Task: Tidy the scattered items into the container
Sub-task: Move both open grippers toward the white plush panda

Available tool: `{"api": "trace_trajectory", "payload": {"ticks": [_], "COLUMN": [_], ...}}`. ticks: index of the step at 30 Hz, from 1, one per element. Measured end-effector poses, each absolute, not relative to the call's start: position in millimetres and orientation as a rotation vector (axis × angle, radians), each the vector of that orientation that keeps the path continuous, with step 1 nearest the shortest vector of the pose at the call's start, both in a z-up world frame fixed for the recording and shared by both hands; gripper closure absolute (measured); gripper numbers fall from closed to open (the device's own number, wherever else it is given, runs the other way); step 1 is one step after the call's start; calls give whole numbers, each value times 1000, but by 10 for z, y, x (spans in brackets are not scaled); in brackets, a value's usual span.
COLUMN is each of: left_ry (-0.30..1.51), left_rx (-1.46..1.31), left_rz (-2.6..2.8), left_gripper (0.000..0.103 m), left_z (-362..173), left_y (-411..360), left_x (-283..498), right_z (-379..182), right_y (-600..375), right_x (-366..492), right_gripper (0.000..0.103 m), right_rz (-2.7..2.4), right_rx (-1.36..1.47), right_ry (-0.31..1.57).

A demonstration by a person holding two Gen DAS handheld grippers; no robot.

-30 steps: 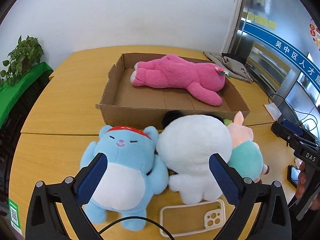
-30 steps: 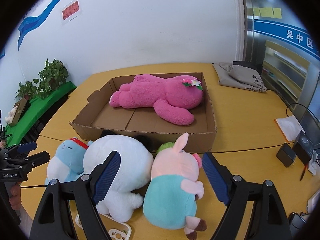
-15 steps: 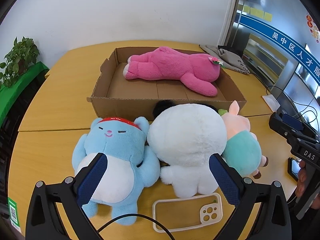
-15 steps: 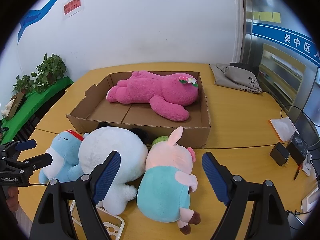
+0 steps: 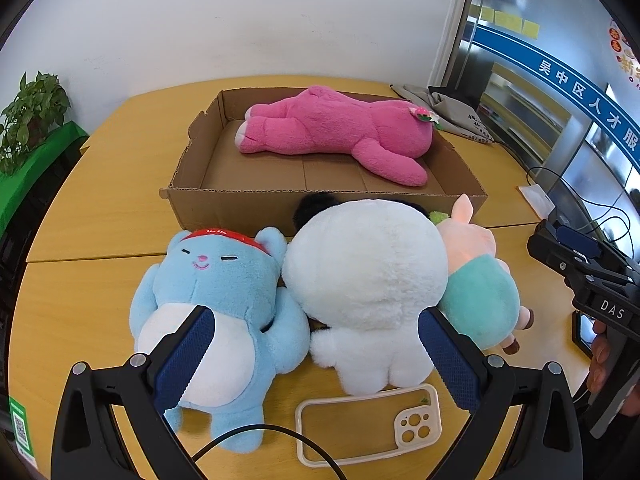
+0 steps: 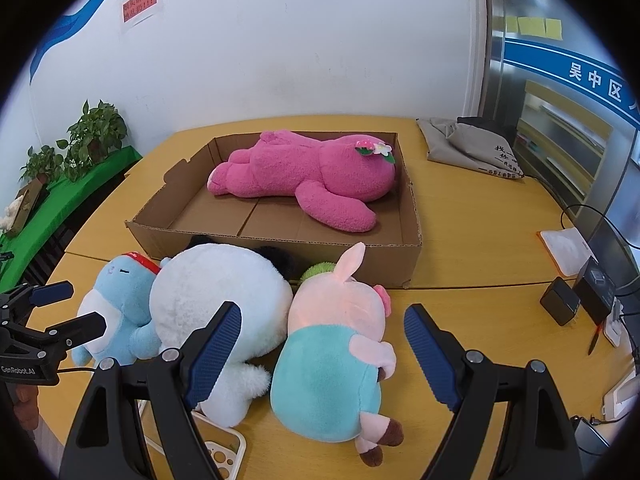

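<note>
Centering the spread, empty right gripper [image 6: 316,342] over the pig [image 6: 334,354] at lower frame centre, squeeze mid-body, then lift clear over the box [image 6: 412,216] wall.

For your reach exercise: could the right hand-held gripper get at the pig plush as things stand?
Probably yes. The right hand-held gripper is open, with the pig plush lying uncovered directly ahead between its fingers.

An office: a wooden meeting table [image 6: 472,216], glass partition signage [image 6: 580,76], and sticky notes [image 6: 532,26].

Wooden table [image 5: 92,240] under box [image 5: 240,208], plushies [image 5: 212,292]
</note>
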State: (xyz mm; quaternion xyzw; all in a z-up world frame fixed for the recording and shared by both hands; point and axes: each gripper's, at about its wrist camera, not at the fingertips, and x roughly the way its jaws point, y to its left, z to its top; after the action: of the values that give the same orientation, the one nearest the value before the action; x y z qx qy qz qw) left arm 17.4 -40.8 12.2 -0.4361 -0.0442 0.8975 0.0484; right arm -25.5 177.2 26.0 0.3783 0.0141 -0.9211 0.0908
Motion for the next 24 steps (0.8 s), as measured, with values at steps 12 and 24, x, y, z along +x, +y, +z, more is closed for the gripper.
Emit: {"api": "trace_trajectory", "payload": {"ticks": [12,24], "left_ry": [-156,-169], "left_rx": [-1333,-1347], "left_rz": [2737,2733], "left_gripper": [0,0], "left_z": [98,50], "left_y": [-457,-514], "left_x": [169,182], "right_z": [239,221], "right_y": [1748,1725], "right_x": [-262,-262], "right_gripper": [19,19], "right_rz": [-2732,-2728], "right_rx": [1140,1152], "right_ry": [42,40]}}
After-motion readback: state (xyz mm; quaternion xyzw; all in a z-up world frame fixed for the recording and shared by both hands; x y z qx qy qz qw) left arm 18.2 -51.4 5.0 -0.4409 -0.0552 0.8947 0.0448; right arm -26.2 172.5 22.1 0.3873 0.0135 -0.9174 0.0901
